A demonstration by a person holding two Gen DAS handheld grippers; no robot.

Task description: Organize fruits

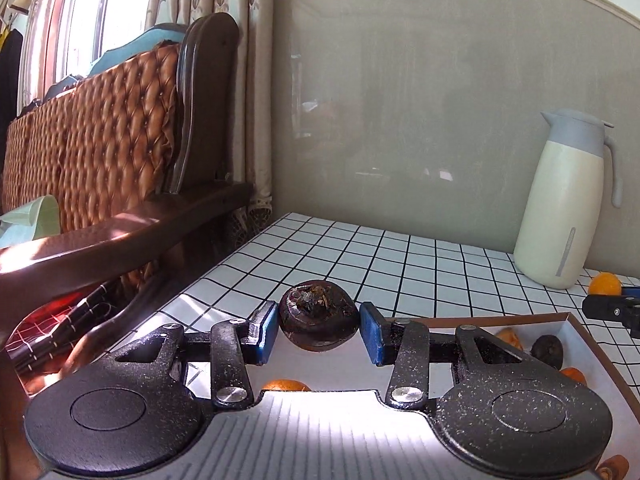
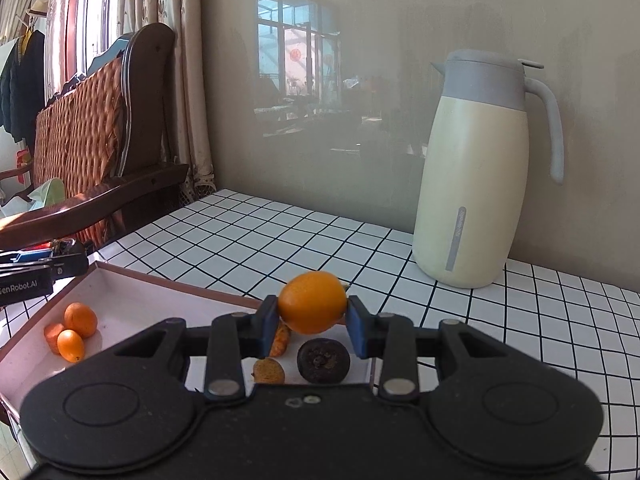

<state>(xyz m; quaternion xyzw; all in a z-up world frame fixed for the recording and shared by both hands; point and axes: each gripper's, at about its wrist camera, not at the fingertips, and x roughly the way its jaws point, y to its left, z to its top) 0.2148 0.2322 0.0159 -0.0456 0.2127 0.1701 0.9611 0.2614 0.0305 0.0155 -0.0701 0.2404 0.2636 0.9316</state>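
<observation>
My left gripper (image 1: 319, 326) is shut on a dark brown dried fruit (image 1: 318, 316), held above the near left part of the shallow white box (image 1: 576, 326). The right gripper (image 2: 312, 316) is shut on a small orange fruit (image 2: 313, 307) over the box's far right corner (image 2: 168, 280). Inside the box lie another dark fruit (image 2: 323, 360), two orange fruits (image 2: 80, 319) beside a carrot-coloured piece at the left, and small yellowish pieces (image 2: 269, 372). From the left wrist, the right gripper (image 1: 612, 310) and its orange fruit (image 1: 605, 283) show at the right edge.
A cream and grey thermos jug (image 2: 480, 184) stands on the checked tablecloth (image 2: 280, 232) near the wall. A wooden bench with a woven back (image 1: 120, 152) runs along the table's left side. The left gripper's tip (image 2: 36, 268) reaches in over the box's left end.
</observation>
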